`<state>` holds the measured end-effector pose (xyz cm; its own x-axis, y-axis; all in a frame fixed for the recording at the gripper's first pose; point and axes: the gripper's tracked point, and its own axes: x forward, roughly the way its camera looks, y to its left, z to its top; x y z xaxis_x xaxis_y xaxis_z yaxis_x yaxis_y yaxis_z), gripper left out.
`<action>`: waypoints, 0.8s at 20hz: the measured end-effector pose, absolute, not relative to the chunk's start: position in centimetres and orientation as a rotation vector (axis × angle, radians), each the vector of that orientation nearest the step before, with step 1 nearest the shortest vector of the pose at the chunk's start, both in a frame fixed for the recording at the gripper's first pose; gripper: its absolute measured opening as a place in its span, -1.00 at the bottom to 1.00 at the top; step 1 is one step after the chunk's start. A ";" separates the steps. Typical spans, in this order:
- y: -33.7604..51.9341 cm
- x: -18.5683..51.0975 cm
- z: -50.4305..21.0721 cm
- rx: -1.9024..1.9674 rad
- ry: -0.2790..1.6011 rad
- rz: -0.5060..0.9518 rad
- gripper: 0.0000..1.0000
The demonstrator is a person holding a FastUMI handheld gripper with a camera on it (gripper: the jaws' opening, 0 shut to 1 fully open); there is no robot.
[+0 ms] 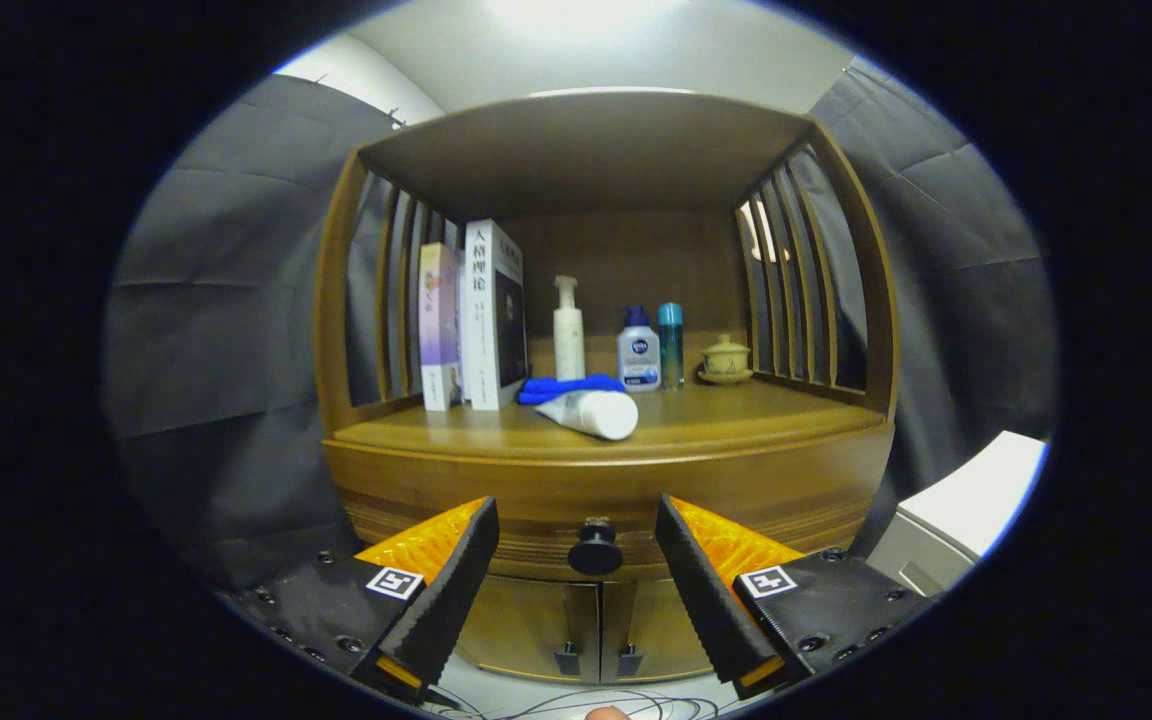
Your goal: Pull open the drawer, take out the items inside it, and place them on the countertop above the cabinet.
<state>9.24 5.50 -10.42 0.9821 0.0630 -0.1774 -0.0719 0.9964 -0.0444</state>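
Observation:
A wooden cabinet stands ahead, its drawer front [536, 495] closed below the countertop [736, 425]. A dark round knob [595, 552] sticks out of the drawer front. My gripper [576, 515] is open, one finger on each side of the knob, a little short of it and touching nothing. On the countertop lies a white tube [591, 411] on its side, with a folded blue cloth [568, 387] just behind it. The drawer's inside is hidden.
At the back of the countertop stand two books [471, 315], a white pump bottle [568, 332], a small white bottle [639, 352], a teal bottle [671, 343] and a lidded cup on a saucer [726, 360]. Two cabinet doors [596, 630] sit under the drawer. A white box [966, 500] stands to the right.

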 end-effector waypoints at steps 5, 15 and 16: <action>5.6 5.5 -5.6 -0.017 0.146 0.124 0.97; 4.5 0.8 -2.1 -0.023 0.113 0.164 0.95; 4.4 0.7 -1.9 -0.028 0.108 0.166 0.95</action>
<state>0.72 4.37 -1.94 0.9804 0.1635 -0.1099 -0.1665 0.9859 -0.0184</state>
